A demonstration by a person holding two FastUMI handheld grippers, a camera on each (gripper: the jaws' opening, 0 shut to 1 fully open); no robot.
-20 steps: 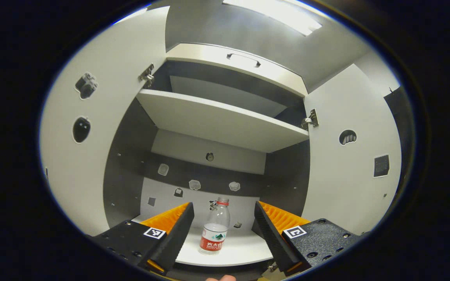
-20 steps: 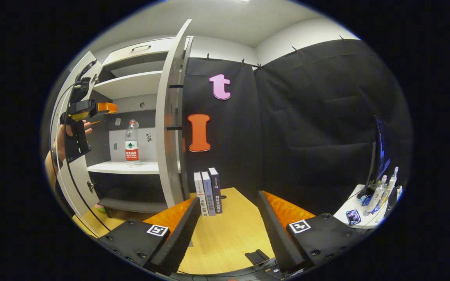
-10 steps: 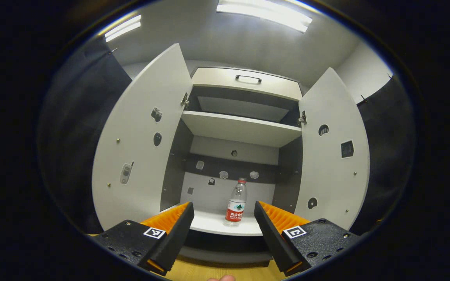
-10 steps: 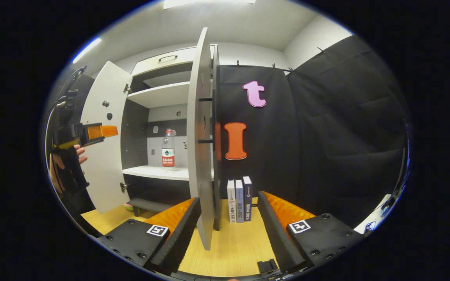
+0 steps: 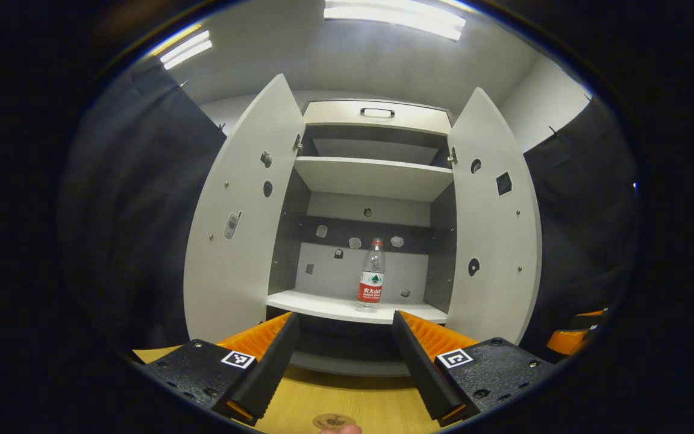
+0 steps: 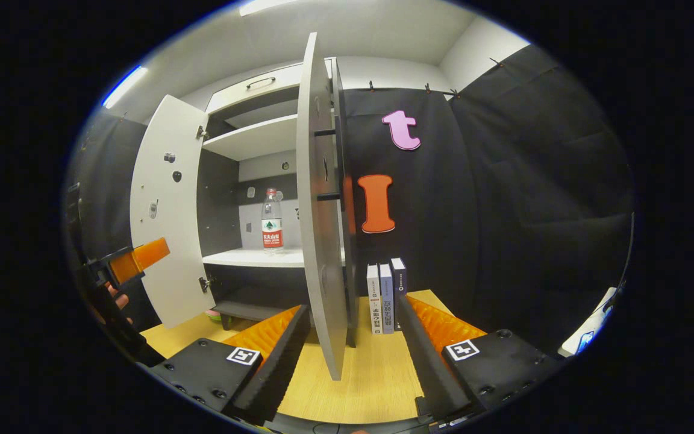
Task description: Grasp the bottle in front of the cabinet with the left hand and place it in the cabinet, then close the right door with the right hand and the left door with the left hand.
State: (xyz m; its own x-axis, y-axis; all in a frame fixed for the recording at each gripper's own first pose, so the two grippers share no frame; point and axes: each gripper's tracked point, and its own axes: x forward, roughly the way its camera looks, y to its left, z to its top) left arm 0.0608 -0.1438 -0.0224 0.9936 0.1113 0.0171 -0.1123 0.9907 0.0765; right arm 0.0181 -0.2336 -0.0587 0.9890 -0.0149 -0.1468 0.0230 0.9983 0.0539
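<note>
**Both grippers open, bottle on the shelf**

The left gripper (image 5: 345, 361) has its two fingers spread wide apart, and nothing is between them. It points at the open cabinet (image 5: 377, 114) from a little way back, over the yellow wooden floor (image 5: 347, 404). The right gripper (image 6: 353, 355) is spread wide too and holds nothing. The edge of the right door (image 6: 321, 229) stands just in front of it, between its fingers in that view.

The water bottle (image 5: 372, 275) stands upright on the white lower shelf (image 5: 323, 302) inside the cabinet, close to the front edge. It has a red cap and a red label. Nothing touches it.

Both doors are open. The left door (image 5: 238, 217) swings out to one side and the right door to the other. There are small stickers on the insides of the doors and on the back wall.

In the right gripper view, three books (image 6: 386, 296) stand upright on the floor beside the right door, against the black cloth wall (image 6: 503, 199). The left gripper shows far off at the left edge there, with a hand (image 6: 119, 299) holding it.
</note>
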